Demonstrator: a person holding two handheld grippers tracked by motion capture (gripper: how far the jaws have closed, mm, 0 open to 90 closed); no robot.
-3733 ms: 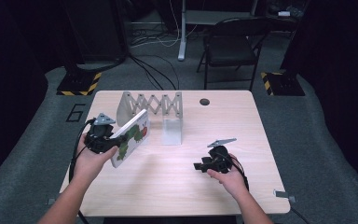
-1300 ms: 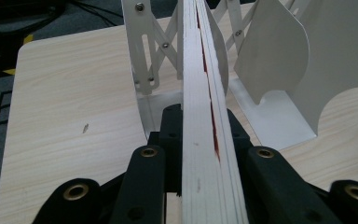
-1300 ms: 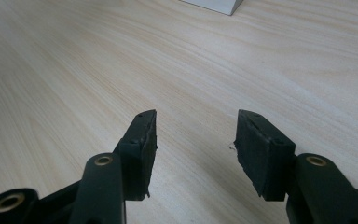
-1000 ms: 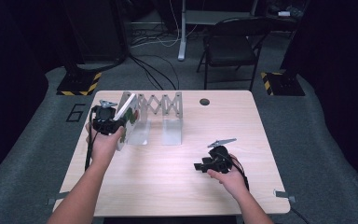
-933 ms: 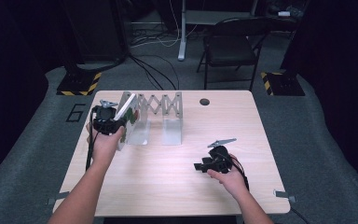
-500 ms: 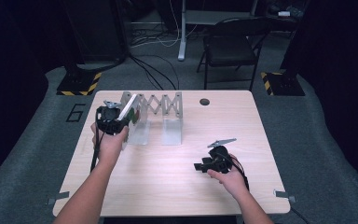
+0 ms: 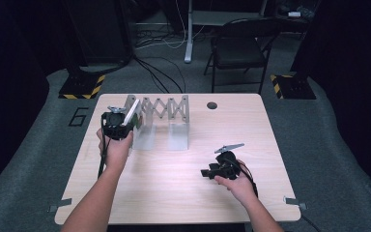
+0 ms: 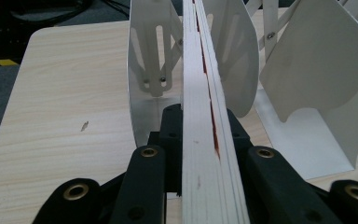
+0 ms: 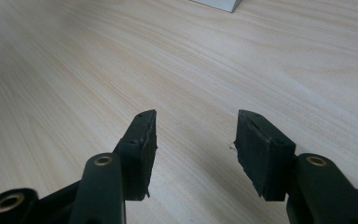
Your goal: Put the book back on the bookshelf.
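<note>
Book (image 8: 205, 140) clamped in my left gripper (image 8: 200, 154) may snag a rack (image 8: 151, 51) divider if tilted; my right gripper (image 9: 193, 144) gapes empty.

Overhead light brightens the table (image 7: 174, 193); the surrounding floor sinks into darkness. Both gripper views are sharp, with soft shadows and no glare.

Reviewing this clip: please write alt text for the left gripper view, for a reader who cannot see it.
The left gripper is shut on a thin book, seen edge-on with a red streak along its pages, its far end between the white dividers of an expandable book rack. The rack stands on a light wooden table.
</note>
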